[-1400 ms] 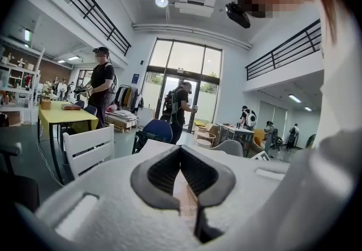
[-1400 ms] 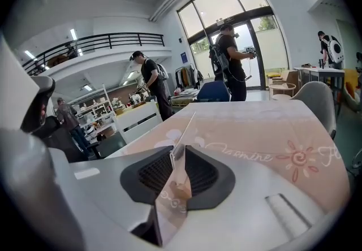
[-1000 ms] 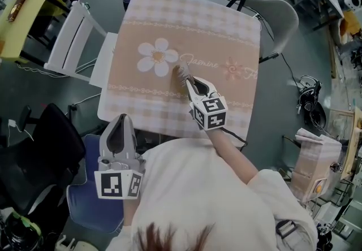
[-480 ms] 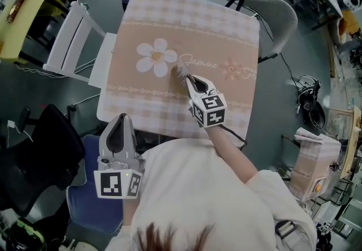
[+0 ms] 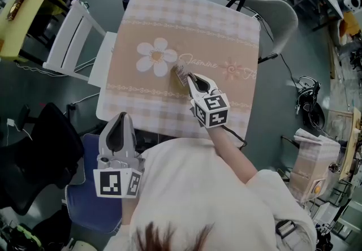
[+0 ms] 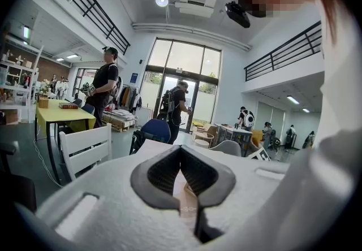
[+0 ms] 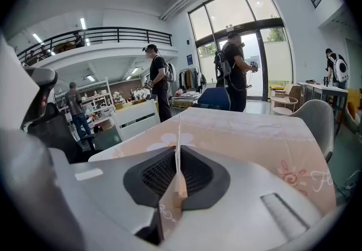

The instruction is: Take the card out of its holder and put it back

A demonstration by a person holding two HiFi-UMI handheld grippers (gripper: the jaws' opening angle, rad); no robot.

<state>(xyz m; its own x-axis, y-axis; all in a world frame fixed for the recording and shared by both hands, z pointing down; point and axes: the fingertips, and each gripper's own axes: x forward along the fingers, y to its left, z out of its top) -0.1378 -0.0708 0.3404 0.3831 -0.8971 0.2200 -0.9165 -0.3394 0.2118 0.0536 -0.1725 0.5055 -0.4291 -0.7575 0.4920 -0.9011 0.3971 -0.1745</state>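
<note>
Gripping is the step in hand: the right gripper [image 7: 178, 175] is clenched on the card [image 7: 177, 142]. Its jaws have just been closing, with the card edge-on and upright between them. Judged early in the task: withdrawal barely begun, return not yet done. To do it well, draw the card straight along its own plane with no twist. Keep the pinch firm, and go slowly enough that the holder does not ride up with the card. The idle left gripper could steady the holder if it does.

1. Table [image 5: 226, 29]: checked cloth bearing the white flower [image 5: 155, 56], the landmark for this list.
2. Left gripper [image 5: 120, 118]: well below and left of the flower, off the table's near edge. Jaws together on nothing.
3. Right gripper: just below and right of the flower, grasping the card.
4. Card: just beside the flower's right petals, tilted.
5. Holder: the only container that matters here. It is too small to tell from the card, so its contents cannot be told.
</note>
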